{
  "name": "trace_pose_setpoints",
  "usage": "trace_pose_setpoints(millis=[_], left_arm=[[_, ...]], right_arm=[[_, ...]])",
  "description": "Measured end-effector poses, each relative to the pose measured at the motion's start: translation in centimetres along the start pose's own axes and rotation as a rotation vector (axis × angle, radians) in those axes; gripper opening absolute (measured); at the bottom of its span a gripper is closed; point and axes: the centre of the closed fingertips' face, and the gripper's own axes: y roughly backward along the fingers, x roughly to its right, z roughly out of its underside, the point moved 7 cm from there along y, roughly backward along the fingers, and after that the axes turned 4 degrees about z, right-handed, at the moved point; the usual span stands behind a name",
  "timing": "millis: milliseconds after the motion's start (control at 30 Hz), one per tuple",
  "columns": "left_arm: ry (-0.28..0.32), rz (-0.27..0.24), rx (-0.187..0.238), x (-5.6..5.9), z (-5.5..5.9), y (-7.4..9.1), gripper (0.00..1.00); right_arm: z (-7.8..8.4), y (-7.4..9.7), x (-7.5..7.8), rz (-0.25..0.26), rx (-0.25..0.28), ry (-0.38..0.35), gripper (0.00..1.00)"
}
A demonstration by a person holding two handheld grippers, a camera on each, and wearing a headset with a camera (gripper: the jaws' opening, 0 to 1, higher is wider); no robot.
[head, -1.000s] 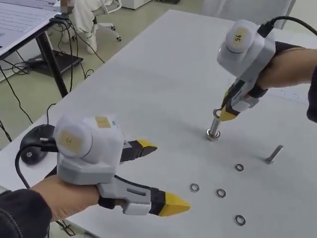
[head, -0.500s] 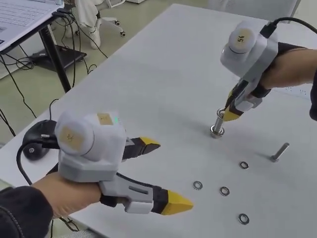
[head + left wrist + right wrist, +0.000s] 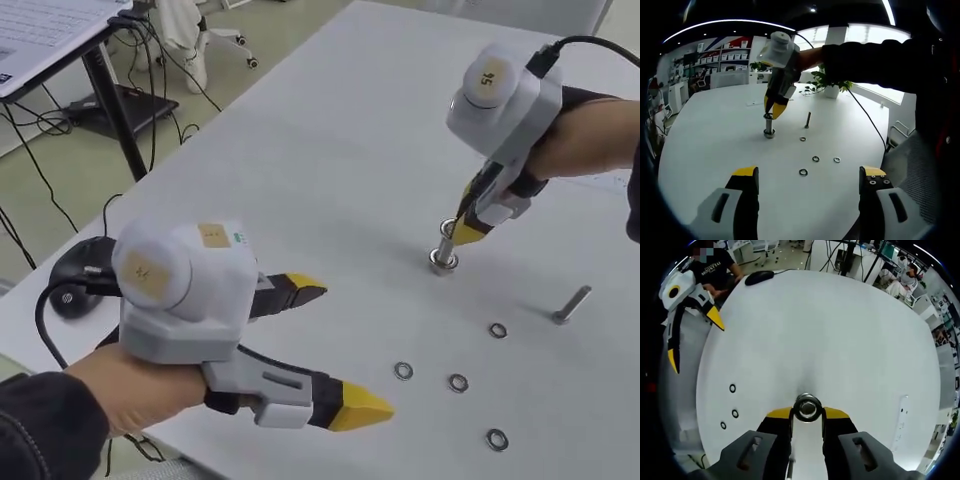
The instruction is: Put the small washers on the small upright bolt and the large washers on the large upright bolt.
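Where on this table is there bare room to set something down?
Bare: the far table beyond the upright bolt, and the stretch from that bolt left toward the mouse. Crowded: the near right, with four washers and the small bolt.

Right tool (image 3: 462, 232) with large washer (image 3: 446, 226) atop the upright bolt (image 3: 443, 252), four small washers (image 3: 458, 383) nearby
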Motion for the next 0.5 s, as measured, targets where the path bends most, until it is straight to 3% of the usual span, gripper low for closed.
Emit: trace_pose_setpoints(millis=[500], left_arm=[[0.007, 0.003, -0.004, -0.1, 0.1, 0.0, 0.82]], right_arm=[[0.3, -1.5, -0.4, -0.017, -0.013, -0.009, 0.23]])
